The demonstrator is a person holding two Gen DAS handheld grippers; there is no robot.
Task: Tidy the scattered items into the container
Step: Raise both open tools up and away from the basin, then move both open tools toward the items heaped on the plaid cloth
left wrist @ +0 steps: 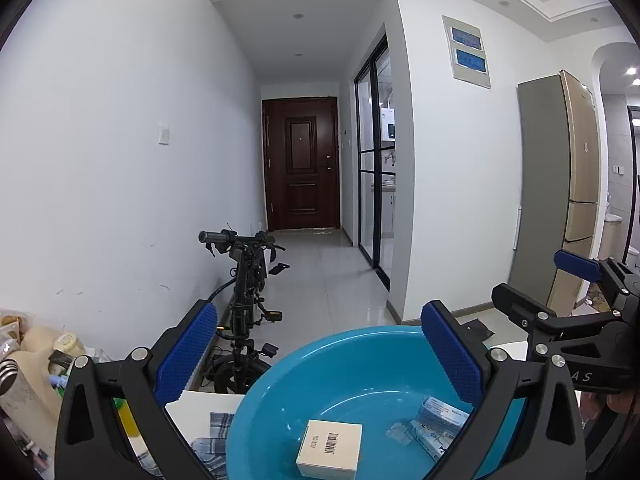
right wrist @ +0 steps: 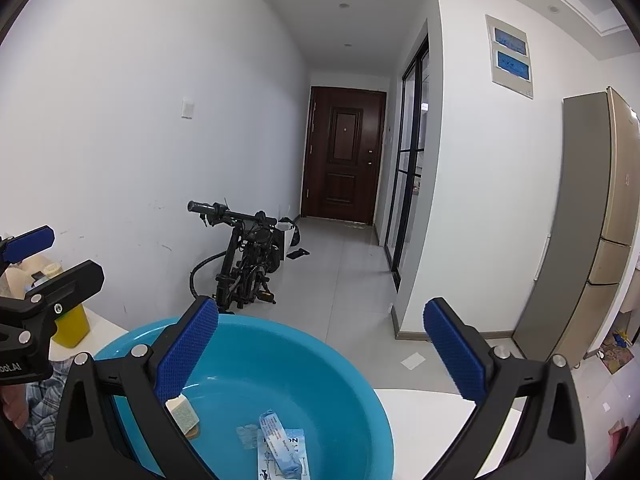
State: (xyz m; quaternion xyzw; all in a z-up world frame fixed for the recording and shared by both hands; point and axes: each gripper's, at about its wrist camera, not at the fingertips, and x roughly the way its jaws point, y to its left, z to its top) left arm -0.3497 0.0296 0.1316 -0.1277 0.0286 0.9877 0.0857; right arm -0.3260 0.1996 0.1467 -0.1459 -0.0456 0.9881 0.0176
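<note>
A blue plastic basin (left wrist: 360, 364) stands on a white table, and also shows in the right wrist view (right wrist: 288, 360). It holds a cream box with a barcode (left wrist: 330, 446), a light-blue packet (left wrist: 440, 420) and a small clear wrapper (left wrist: 398, 434). The same box (right wrist: 182, 408) and packet (right wrist: 280, 448) show in the right wrist view. My left gripper (left wrist: 320, 354) is open and empty above the basin's left side. My right gripper (right wrist: 322, 350) is open and empty above its right side.
A checked cloth (left wrist: 218, 424) lies left of the basin. Bottles and jars (left wrist: 44, 356) and a yellow container (right wrist: 70, 326) stand at the table's left. A folded black bike (left wrist: 244, 292) leans by the wall. A fridge (right wrist: 592, 232) stands at right.
</note>
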